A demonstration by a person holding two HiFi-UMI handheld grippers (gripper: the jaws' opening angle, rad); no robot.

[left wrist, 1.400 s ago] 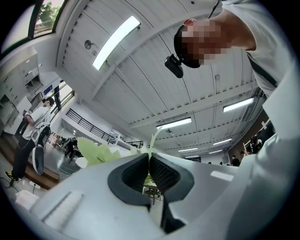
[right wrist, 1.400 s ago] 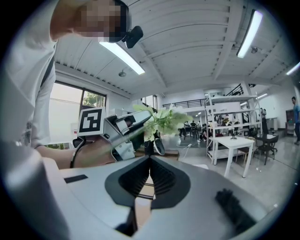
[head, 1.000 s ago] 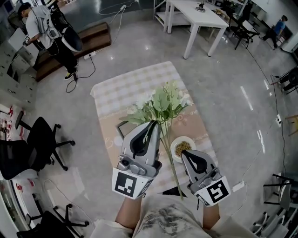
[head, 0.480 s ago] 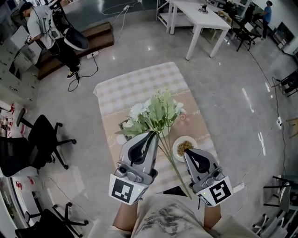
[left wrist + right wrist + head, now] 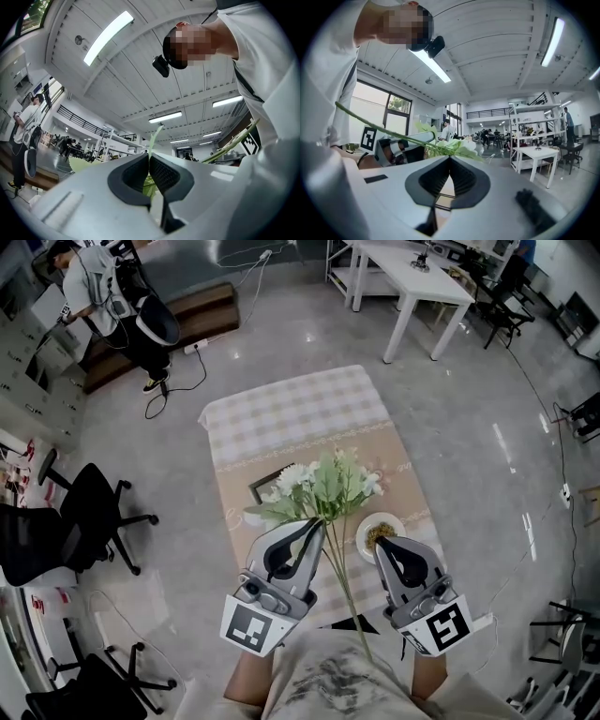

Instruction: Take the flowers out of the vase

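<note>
A bunch of white flowers with green leaves [image 5: 323, 488] hangs above the cloth-covered table [image 5: 291, 413]. My left gripper [image 5: 317, 523] is shut on the stems just below the blooms, and the long stems [image 5: 349, 601] trail back toward my body. In the left gripper view the pads [image 5: 161, 171] pinch green stems [image 5: 148, 182]. My right gripper [image 5: 384, 545] is beside the stems on the right, shut and empty. The right gripper view shows the right gripper [image 5: 450, 159], with the flowers [image 5: 447, 145] and the left gripper [image 5: 401, 147] beyond it. I see no vase.
A white bowl [image 5: 380, 532] with brownish contents sits on the table under the right gripper's tip. A dark square frame [image 5: 265, 486] lies left of the flowers. Office chairs [image 5: 84, 521] stand at the left, a white table [image 5: 412, 277] at the back, and a person [image 5: 103, 287] far left.
The left gripper has drawn the flower bunch nearer to my body and a little lower. The right gripper has barely shifted and stays shut.
</note>
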